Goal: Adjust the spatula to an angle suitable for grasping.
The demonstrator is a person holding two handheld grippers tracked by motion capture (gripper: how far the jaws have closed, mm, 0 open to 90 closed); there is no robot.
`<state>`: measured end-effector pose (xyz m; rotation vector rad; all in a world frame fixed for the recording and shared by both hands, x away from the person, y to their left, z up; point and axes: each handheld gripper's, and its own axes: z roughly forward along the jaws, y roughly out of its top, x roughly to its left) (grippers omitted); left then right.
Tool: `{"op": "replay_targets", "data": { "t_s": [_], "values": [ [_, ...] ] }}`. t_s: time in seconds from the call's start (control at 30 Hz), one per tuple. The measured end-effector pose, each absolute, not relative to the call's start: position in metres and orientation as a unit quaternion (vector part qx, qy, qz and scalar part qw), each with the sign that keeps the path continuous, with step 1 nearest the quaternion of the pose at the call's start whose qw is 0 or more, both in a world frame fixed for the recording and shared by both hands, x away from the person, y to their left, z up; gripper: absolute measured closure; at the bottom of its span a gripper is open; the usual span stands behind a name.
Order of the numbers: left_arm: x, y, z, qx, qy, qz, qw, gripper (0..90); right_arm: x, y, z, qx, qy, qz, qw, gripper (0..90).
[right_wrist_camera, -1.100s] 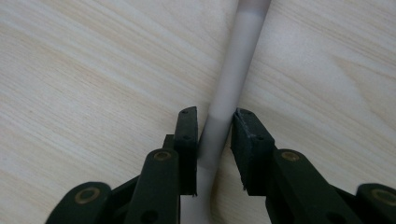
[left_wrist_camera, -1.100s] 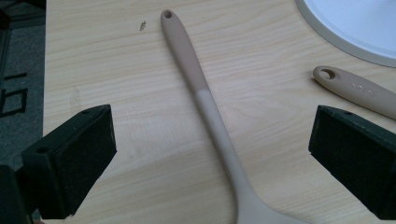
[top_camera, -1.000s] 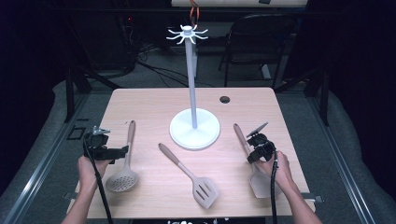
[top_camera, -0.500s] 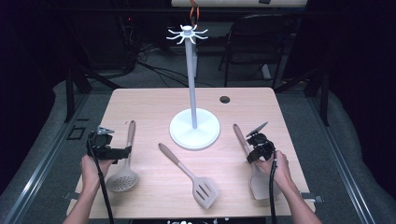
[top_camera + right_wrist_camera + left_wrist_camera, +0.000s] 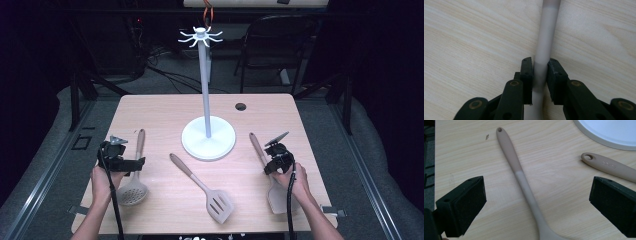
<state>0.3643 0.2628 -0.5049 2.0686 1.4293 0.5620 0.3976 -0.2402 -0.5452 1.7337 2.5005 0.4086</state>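
Fingers (image 5: 527, 75) of the right gripper (image 5: 539, 75) have just been closing and now pinch the spatula handle (image 5: 544, 37) right of the hook stand (image 5: 208, 137), presumably for hanging, while left gripper (image 5: 536, 200) straddles, jaws wide, the skimmer handle (image 5: 521, 177) left of it.

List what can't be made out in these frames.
- Spatula: right gripper view, head cut off at the bottom edge behind the jaws; in the high view the hand partly covers it.
- Skimmer: left gripper view, bowl cut off at the bottom edge.
- Dark spot on the table: too small to identify.
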Motion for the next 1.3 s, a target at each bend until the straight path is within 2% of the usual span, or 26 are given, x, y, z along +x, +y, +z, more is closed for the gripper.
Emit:
{"op": "replay_targets", "data": {
  "t_s": [0.1, 0.17, 0.23, 0.57, 0.67, 0.9, 1.03, 1.3],
  "values": [
    [0.363, 0.261, -0.503, 0.772, 0.530, 0.209, 0.282, 0.5, 0.398, -0.242, -0.546, 0.560, 0.814, 0.152, 0.017, 78.9],
    [0.363, 0.261, -0.503, 0.770, 0.531, 0.207, 0.286, 0.5, 0.395, -0.237, -0.545, 0.557, 0.816, 0.151, 0.043, 78.9],
    [0.362, 0.261, -0.503, 0.769, 0.532, 0.205, 0.288, 0.5, 0.396, -0.240, -0.540, 0.549, 0.820, 0.156, 0.034, 78.9],
    [0.359, 0.253, -0.496, 0.765, 0.524, 0.207, 0.312, 0.0, 0.383, -0.239, -0.512, 0.504, 0.826, 0.239, 0.080, 78.7],
    [0.359, 0.250, -0.494, 0.765, 0.519, 0.184, 0.335, 0.0, 0.379, -0.235, -0.506, 0.476, 0.832, 0.265, 0.106, 78.7],
    [0.356, 0.231, -0.489, 0.773, 0.494, 0.179, 0.356, 0.0, 0.368, -0.217, -0.495, 0.433, 0.842, 0.295, 0.128, 78.6],
    [0.358, 0.217, -0.488, 0.781, 0.479, 0.208, 0.342, 0.0, 0.363, -0.205, -0.492, 0.413, 0.849, 0.301, 0.134, 78.6],
    [0.360, 0.192, -0.484, 0.789, 0.449, 0.183, 0.378, 0.0, 0.358, -0.192, -0.490, 0.385, 0.859, 0.305, 0.147, 78.6]
  ]
}}
